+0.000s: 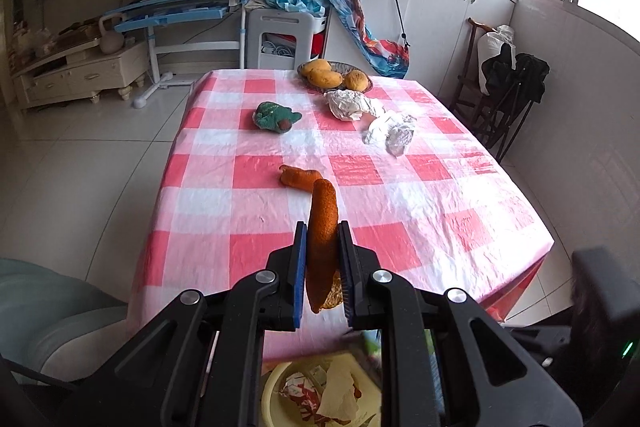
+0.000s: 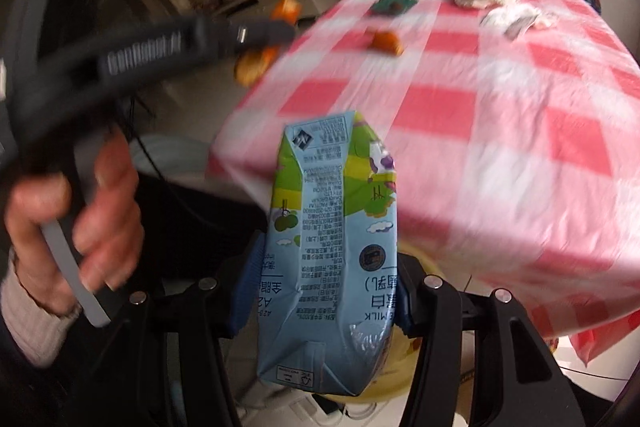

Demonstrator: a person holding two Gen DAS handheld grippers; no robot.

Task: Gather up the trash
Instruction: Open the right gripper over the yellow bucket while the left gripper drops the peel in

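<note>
My left gripper is shut on a long strip of orange peel, held upright above the near end of the checked table. A second piece of peel lies on the cloth just beyond. Two crumpled paper wads lie farther back. My right gripper is shut on a blue and green milk carton, off the table's near edge and over a yellow bin. The right wrist view also shows a hand holding the left gripper with its peel.
A yellow bin with wrappers in it sits below the table's near edge. A green soft toy and a plate of yellow fruit are on the far half of the table. A grey-green seat is at lower left.
</note>
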